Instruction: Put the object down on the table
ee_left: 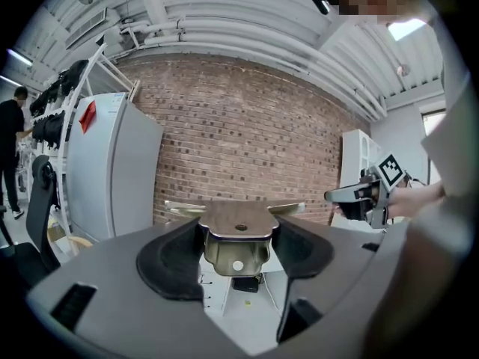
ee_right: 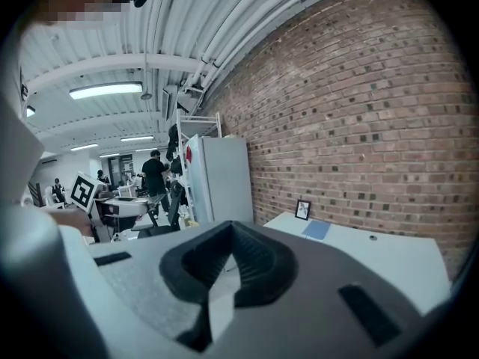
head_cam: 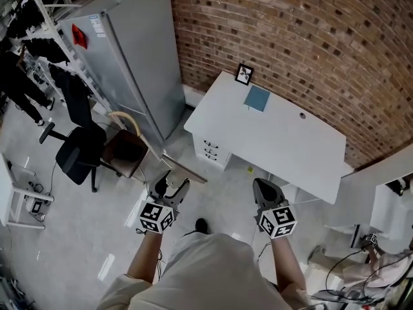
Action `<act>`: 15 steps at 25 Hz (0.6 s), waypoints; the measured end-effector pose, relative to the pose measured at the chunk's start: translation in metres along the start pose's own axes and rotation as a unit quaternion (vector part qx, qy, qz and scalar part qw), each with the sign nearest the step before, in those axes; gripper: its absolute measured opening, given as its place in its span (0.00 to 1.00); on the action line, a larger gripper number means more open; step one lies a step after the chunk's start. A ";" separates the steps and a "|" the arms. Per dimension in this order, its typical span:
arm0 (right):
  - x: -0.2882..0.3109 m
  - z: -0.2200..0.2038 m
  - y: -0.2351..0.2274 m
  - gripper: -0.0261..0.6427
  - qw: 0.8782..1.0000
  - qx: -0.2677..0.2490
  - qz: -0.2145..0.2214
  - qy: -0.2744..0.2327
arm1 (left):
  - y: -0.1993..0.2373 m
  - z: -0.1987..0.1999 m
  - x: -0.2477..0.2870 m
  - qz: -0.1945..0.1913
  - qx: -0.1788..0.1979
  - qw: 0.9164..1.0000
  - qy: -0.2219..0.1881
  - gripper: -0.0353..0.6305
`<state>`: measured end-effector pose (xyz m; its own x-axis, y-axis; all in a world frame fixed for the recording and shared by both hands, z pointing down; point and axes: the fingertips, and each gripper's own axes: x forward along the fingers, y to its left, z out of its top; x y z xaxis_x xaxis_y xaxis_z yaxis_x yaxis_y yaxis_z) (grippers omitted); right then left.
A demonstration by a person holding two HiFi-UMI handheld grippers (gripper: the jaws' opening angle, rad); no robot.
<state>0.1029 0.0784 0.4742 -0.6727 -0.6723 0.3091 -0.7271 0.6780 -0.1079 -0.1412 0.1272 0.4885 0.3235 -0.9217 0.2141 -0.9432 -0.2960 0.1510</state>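
The metal bracket point(ee_left: 238, 239) is held in the left claw point(head_cam: 171, 185), whose black pads point(ee_left: 168, 264) are pressed on its sides. It is well short of the worktop point(head_cam: 284, 147), which is seen at about 1 o'clock in the head view. The right claw point(head_cam: 263, 187) is closed with nothing in it. It is judged that the bracket could be dropped on the floor point(head_cam: 226, 192) if the grip were let go too soon, since only bare floor lies under it now. It could also slip, because smooth metal is gripped only at its narrow middle while its flat wings stick out to 9 and 3 o'clock. One wing could be knocked on the edge of the worktop. If the bracket is set down too far back, the small picture frame point(head_cam: 243, 74) or the flat blue book point(head_cam: 257, 98) at 12 o'clock could be bumped. The bracket is made of shiny, pale metal, bent into a box-like shape, with one round hole on top and one in front. The pads are dull black and look soft. The floor is grey and glossy. The worktop is white, flat and smooth. Behind it a rough red brick wall point(head_cam: 290, 37) is seen.
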 end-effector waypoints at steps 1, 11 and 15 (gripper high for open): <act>0.005 0.001 -0.001 0.04 1.000 0.000 -0.004 0.000 | 0.005 0.001 0.005 -0.005 0.001 1.000 0.000 0.46; 0.044 0.014 -0.002 0.04 0.999 0.002 -0.036 -0.001 | 0.046 0.017 0.038 -0.038 0.008 0.999 -0.002 0.46; 0.049 0.011 -0.004 0.04 0.999 0.005 -0.041 0.005 | 0.053 0.018 0.045 -0.042 0.005 0.999 -0.003 0.46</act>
<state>0.0712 0.0392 0.4791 -0.6086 -0.7229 0.3272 -0.7817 0.6171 -0.0906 -0.1781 0.0654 0.4889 0.4007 -0.8952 0.1950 -0.9136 -0.3742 0.1591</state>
